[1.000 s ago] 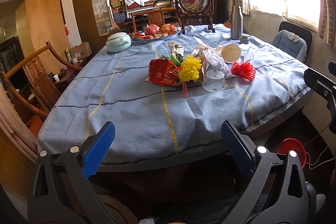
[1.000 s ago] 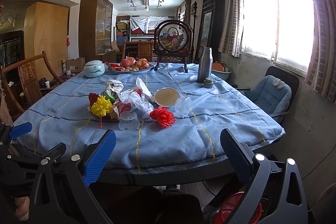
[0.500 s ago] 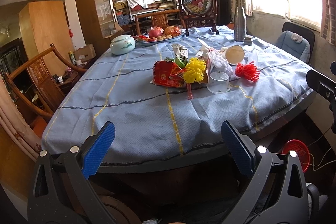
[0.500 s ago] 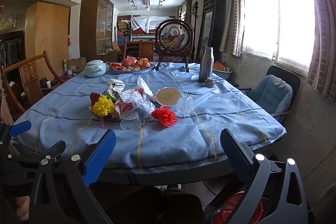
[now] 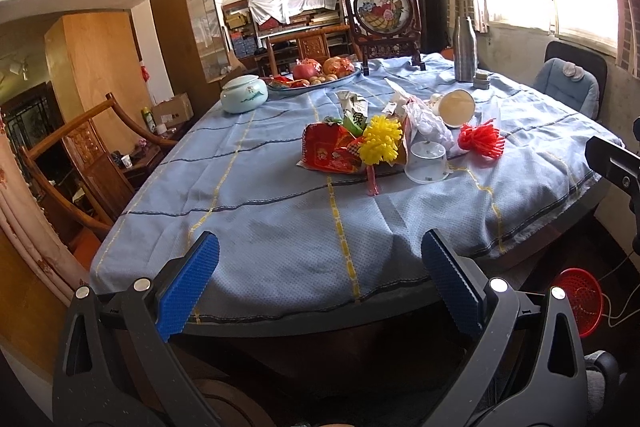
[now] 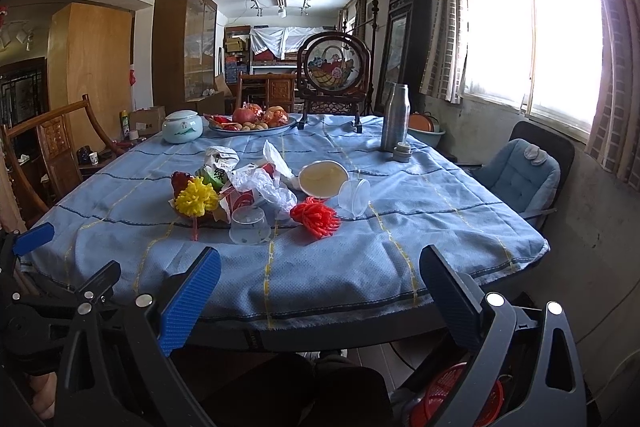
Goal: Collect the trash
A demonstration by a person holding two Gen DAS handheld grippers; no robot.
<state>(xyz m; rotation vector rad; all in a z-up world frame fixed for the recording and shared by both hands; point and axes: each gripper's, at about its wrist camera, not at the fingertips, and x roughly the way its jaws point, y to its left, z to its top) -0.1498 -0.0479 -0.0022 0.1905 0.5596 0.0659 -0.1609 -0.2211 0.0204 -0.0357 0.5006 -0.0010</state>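
Both claws, left (image 5: 320, 281) & right (image 6: 320, 293), spread wide w/ nothing held; trash pile (image 6: 256, 193) crumpled, multicoloured, mid-table.

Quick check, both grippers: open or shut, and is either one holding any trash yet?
Left gripper: open, holding nothing, short of the blue-clothed table.
Right gripper: open, holding nothing, also short of the table.

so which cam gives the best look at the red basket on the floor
The left wrist view: the red basket sits on the floor by the table's corner, most of its mesh rim showing past the gripper frame. In the right wrist view the basket is mostly hidden behind the right gripper's frame, with only slivers visible.
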